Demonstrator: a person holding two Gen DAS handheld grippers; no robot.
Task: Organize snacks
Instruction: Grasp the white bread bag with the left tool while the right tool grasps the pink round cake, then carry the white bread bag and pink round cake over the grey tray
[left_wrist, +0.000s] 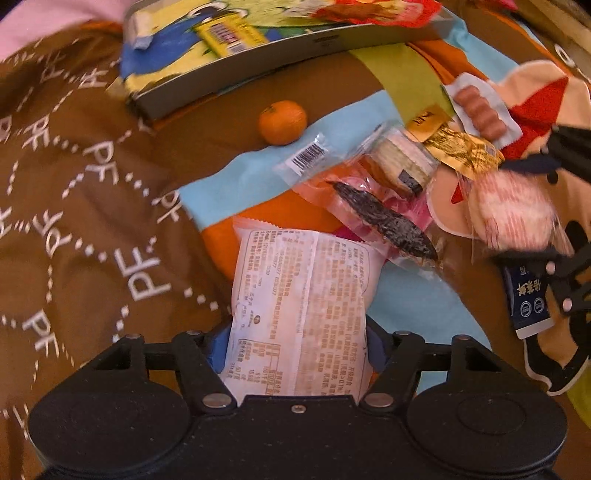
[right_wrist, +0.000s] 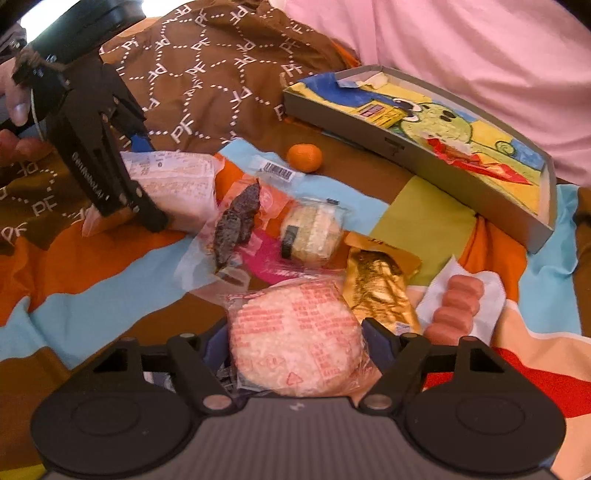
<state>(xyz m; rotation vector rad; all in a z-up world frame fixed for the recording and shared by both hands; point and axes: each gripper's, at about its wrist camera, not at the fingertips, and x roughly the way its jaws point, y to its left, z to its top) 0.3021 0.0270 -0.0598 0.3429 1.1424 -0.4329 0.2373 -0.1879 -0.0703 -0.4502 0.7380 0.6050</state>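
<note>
My left gripper (left_wrist: 297, 350) is shut on a white snack packet (left_wrist: 306, 295) with printed text, held low over the bedspread. The right wrist view shows this left gripper (right_wrist: 147, 181) at the upper left with the white packet (right_wrist: 177, 184) in its jaws. My right gripper (right_wrist: 295, 343) is shut on a round cracker packet (right_wrist: 295, 339) with pink print. It appears again as the right gripper (left_wrist: 528, 210) at the right edge, holding the cracker packet (left_wrist: 513, 210). A grey box (left_wrist: 258, 62) (right_wrist: 417, 155) with a cartoon lining lies beyond, a red wrapper (right_wrist: 476, 158) inside it.
Loose on the colourful bedspread (left_wrist: 240, 177) lie a mandarin (left_wrist: 282, 122) (right_wrist: 304, 157), a dark dried snack (left_wrist: 384, 221), a wrapped round cake (left_wrist: 402, 158), a gold packet (right_wrist: 376, 288), a sausage packet (right_wrist: 458, 306) and a blue sachet (left_wrist: 528, 299). A brown patterned quilt (left_wrist: 74, 184) bulges at the left.
</note>
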